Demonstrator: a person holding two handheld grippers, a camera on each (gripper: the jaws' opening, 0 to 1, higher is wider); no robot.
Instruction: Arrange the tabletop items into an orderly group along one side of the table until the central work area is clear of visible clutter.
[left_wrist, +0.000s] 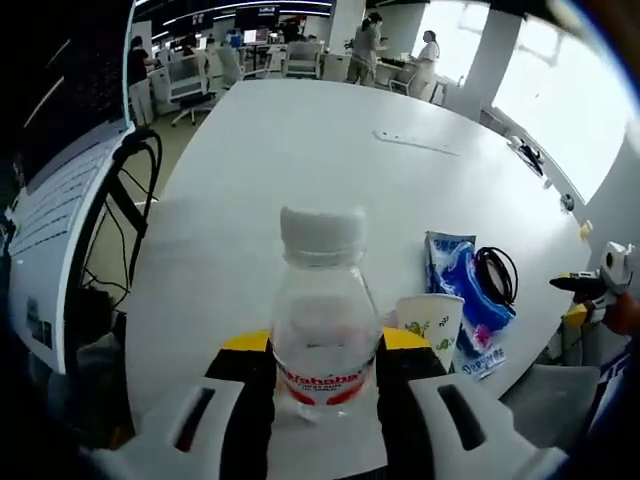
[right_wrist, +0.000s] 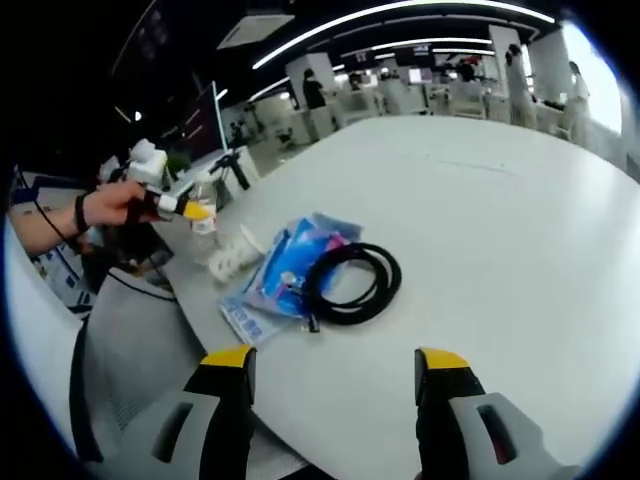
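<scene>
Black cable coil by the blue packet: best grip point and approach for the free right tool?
Probably the coil's right arc, the side lying on bare table away from the blue packet. Come down from above with the open right tool, one jaw inside the loop and one outside. The coil lies flat, so pinching across its bundled strands should lift it whole.

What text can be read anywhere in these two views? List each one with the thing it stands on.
"Wahaha", white on a red label: on the clear water bottle held in the left gripper.
Paper cup: a printed design, with no readable words.
Blue packet beside the coiled black cable: print too small and blurred to read.
Screens in the office behind the table: too far away to read.
</scene>
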